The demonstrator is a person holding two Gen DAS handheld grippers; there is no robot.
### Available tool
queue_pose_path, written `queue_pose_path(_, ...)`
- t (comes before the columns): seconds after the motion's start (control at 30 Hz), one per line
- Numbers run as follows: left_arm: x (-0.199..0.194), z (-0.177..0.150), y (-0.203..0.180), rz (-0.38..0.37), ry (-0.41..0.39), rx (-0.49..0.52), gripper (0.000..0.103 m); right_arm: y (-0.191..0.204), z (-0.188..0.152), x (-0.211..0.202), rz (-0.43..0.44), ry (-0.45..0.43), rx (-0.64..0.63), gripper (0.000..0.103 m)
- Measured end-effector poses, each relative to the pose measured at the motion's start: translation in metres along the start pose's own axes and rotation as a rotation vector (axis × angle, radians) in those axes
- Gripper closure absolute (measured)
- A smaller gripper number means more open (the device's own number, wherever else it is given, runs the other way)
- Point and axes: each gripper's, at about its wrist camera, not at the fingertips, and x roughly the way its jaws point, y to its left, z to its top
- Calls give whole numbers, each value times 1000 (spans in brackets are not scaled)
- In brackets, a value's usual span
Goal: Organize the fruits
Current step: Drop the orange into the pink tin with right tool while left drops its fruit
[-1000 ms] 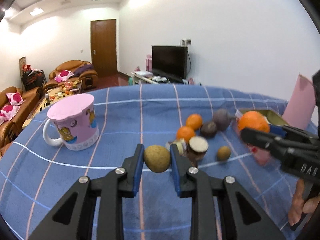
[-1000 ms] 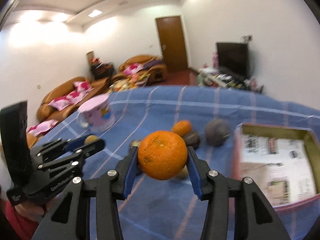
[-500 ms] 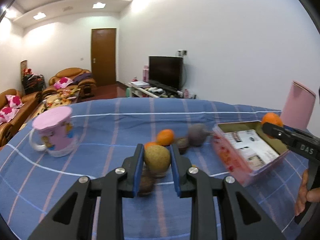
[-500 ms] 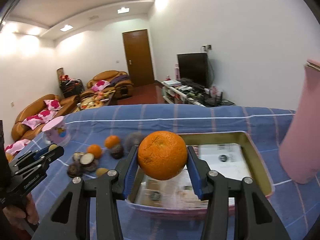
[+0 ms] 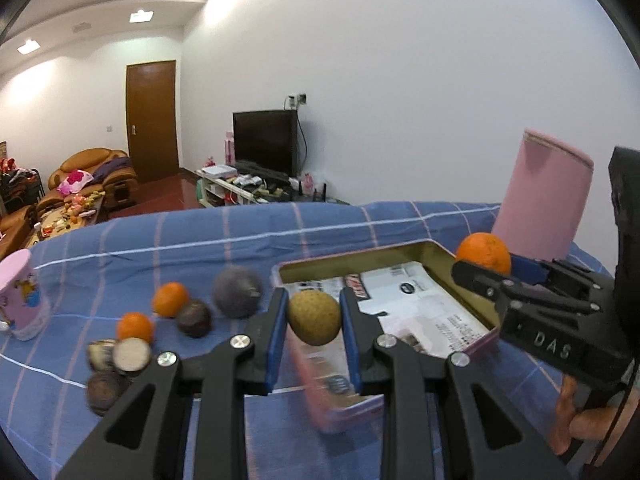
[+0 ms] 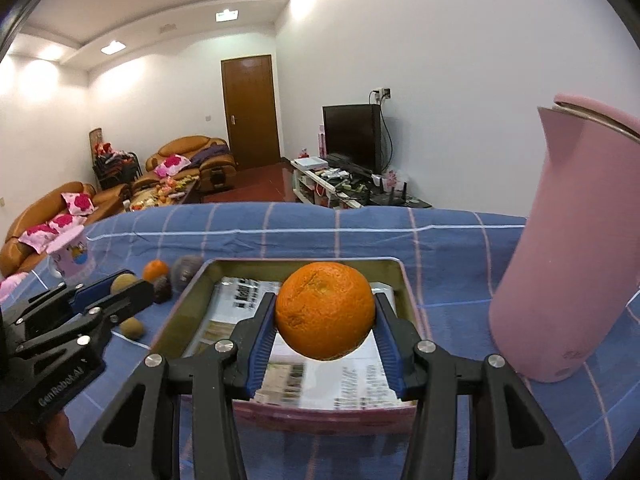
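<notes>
My left gripper (image 5: 314, 322) is shut on a small tan round fruit (image 5: 314, 323), held over the near left corner of a pink tin box (image 5: 476, 346) lined with printed paper. My right gripper (image 6: 325, 314) is shut on a large orange (image 6: 325, 311), held above the middle of the same box (image 6: 276, 412). From the left wrist view the right gripper (image 5: 486, 266) with its orange (image 5: 485, 251) hangs at the box's right edge. Left of the box lie loose fruits: two small oranges (image 5: 170, 299), dark purple fruits (image 5: 237, 291) and halved ones (image 5: 131, 354).
A tall pink jug (image 6: 568, 248) stands close to the right of the box. A pink mug (image 5: 20, 296) sits at the far left of the blue checked cloth (image 5: 200, 248). A tan fruit (image 6: 132, 328) lies beside the box's left wall. A hand (image 5: 592, 426) holds the right gripper.
Both grippers have swung right, away from the loose fruit pile, carrying their fruits to the box. The mug has slid to the left edge of both views.
</notes>
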Motion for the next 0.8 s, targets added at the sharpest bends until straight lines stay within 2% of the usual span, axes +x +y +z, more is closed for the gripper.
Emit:
queue_pose_path(0.33, 40, -2, -44, 36, 124, 6, 75, -22, -6, 14, 38, 72, 12, 54)
queue_pose_path(0.8, 51, -5, -42, 48, 183, 12, 75, -18, -14, 34, 53, 154, 24, 53)
